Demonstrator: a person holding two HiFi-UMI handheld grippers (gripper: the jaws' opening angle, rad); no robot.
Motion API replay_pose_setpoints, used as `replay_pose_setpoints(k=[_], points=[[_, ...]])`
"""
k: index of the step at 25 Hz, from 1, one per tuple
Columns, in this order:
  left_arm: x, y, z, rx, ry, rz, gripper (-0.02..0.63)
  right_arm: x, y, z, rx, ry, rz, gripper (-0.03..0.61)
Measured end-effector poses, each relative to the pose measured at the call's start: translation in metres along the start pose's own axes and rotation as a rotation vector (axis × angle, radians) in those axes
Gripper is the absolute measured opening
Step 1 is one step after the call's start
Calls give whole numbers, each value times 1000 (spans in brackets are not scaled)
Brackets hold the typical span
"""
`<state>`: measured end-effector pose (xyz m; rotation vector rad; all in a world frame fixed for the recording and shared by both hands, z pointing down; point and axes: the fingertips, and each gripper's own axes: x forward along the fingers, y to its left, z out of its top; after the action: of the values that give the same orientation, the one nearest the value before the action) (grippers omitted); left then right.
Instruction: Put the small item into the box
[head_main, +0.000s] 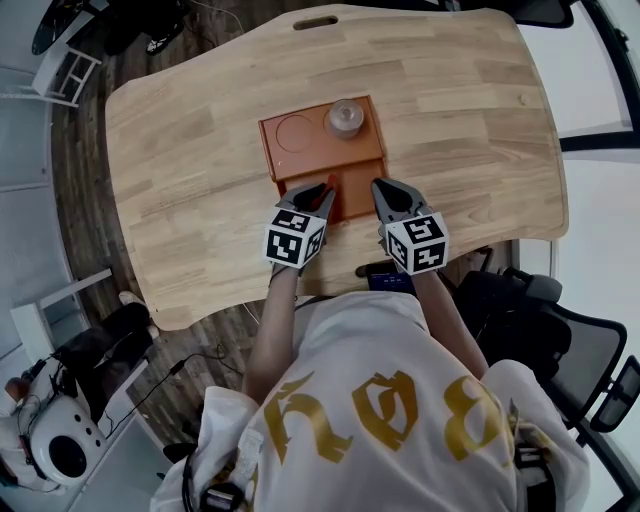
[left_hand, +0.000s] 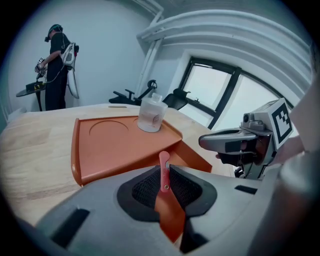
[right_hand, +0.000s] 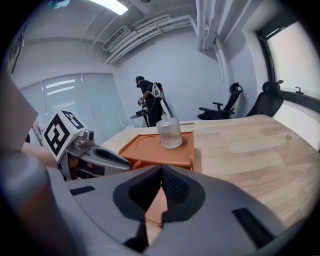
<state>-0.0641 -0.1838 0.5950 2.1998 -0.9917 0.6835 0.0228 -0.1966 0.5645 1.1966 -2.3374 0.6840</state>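
Observation:
An orange box (head_main: 300, 160) lies on the wooden table, with a round recess (head_main: 296, 132) on its left and a clear glass bottle (head_main: 345, 117) standing on its right. An orange flap (head_main: 352, 190) folds out toward me. My left gripper (head_main: 318, 192) is at the box's near edge, shut on a small flat red item (left_hand: 164, 167) that sticks up between its pads. My right gripper (head_main: 385, 190) sits beside the flap's right side, shut, with nothing between its pads (right_hand: 172, 187). The bottle (left_hand: 151, 114) stands just beyond the flap.
The table's near edge (head_main: 340, 290) is close behind both grippers, with a dark object (head_main: 388, 279) on it. Bare wood (head_main: 470, 130) spreads to the right and left of the box. A person (left_hand: 56, 65) stands far off; office chairs (right_hand: 227, 102) sit beyond the table.

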Motion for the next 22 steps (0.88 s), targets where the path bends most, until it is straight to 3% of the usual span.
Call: replay_pose_setpoints(k=[10,22], points=[[25,-1,-18,31,186,2,58,5,-14,4,27,1,-15,12],[45,2,-29,52,277,-6,58,11,-18,-2,55,16,-7,12]])
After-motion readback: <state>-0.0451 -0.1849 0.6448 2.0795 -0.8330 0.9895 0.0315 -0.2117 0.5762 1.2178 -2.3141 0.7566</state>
